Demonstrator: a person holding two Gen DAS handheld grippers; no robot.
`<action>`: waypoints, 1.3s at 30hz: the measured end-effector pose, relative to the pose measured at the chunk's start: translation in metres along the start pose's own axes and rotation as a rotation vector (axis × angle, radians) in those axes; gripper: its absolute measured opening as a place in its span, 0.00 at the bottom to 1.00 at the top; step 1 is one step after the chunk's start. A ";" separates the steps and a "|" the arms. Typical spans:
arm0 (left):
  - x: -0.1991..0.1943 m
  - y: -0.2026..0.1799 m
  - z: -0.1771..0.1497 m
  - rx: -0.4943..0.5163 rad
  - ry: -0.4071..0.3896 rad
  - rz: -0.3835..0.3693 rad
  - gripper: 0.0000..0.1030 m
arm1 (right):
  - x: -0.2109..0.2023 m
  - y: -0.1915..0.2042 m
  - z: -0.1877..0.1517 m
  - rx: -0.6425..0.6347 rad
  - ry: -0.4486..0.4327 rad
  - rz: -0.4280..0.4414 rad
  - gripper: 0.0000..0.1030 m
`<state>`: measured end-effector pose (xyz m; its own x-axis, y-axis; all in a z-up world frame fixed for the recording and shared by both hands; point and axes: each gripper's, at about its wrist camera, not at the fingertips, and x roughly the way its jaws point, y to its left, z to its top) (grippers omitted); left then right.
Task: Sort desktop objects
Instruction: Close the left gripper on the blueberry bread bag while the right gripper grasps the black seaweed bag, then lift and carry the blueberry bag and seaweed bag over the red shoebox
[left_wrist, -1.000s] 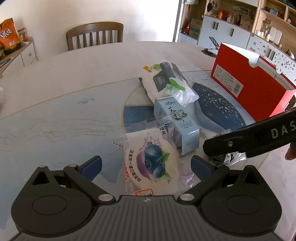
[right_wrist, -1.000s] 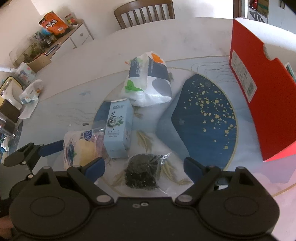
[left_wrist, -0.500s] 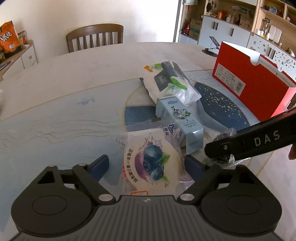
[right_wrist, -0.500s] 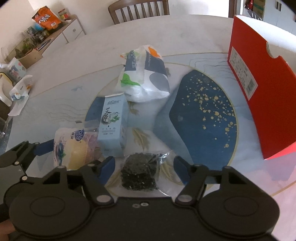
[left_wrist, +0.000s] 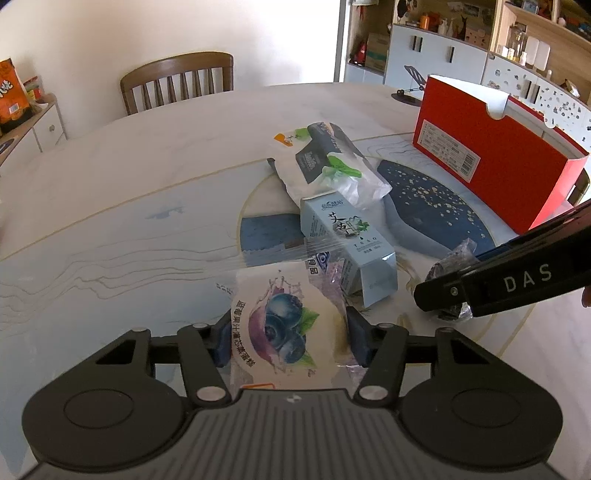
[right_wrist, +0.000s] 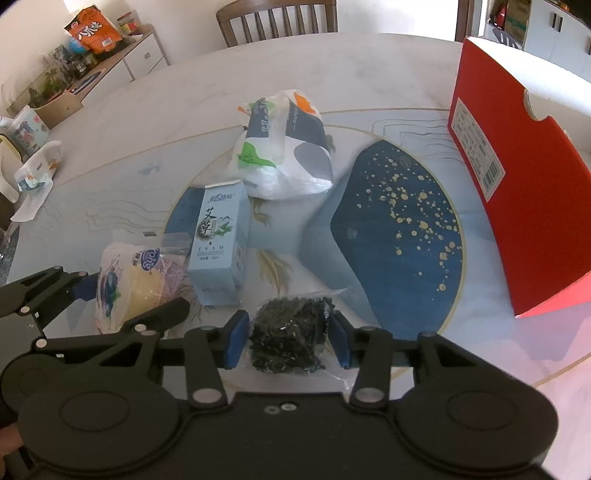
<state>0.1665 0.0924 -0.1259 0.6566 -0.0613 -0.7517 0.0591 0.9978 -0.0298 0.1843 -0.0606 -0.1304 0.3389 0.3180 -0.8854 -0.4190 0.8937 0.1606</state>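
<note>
Risk first: both wrappers are slick and loose; closing fingers may pinch film only, so a packet slips or drags the pale blue carton (right_wrist: 219, 243) beside it. Left gripper (left_wrist: 290, 341) is narrowing around the blueberry snack packet (left_wrist: 284, 325) on the surface (left_wrist: 110, 229); pads seem at its edges, contact unclear. Right gripper (right_wrist: 288, 338) is closing too; the dark dried-food packet (right_wrist: 290, 334) lies between its fingers, small gaps either side; red box (right_wrist: 524, 206) well apart.

Wooden chair (left_wrist: 177, 86), orange snack bag (right_wrist: 94, 31)
</note>
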 end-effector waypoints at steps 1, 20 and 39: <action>0.000 0.000 0.000 -0.001 0.003 -0.002 0.55 | 0.000 0.000 0.000 -0.002 0.000 0.001 0.44; -0.026 -0.002 0.008 -0.047 0.001 -0.027 0.54 | -0.027 -0.004 -0.003 0.007 -0.039 0.024 0.39; -0.072 -0.034 0.025 -0.016 -0.041 -0.068 0.54 | -0.078 -0.011 -0.014 0.052 -0.122 0.066 0.39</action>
<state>0.1359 0.0621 -0.0546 0.6815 -0.1296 -0.7203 0.0930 0.9916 -0.0903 0.1508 -0.0992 -0.0692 0.4132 0.4096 -0.8133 -0.4001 0.8840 0.2419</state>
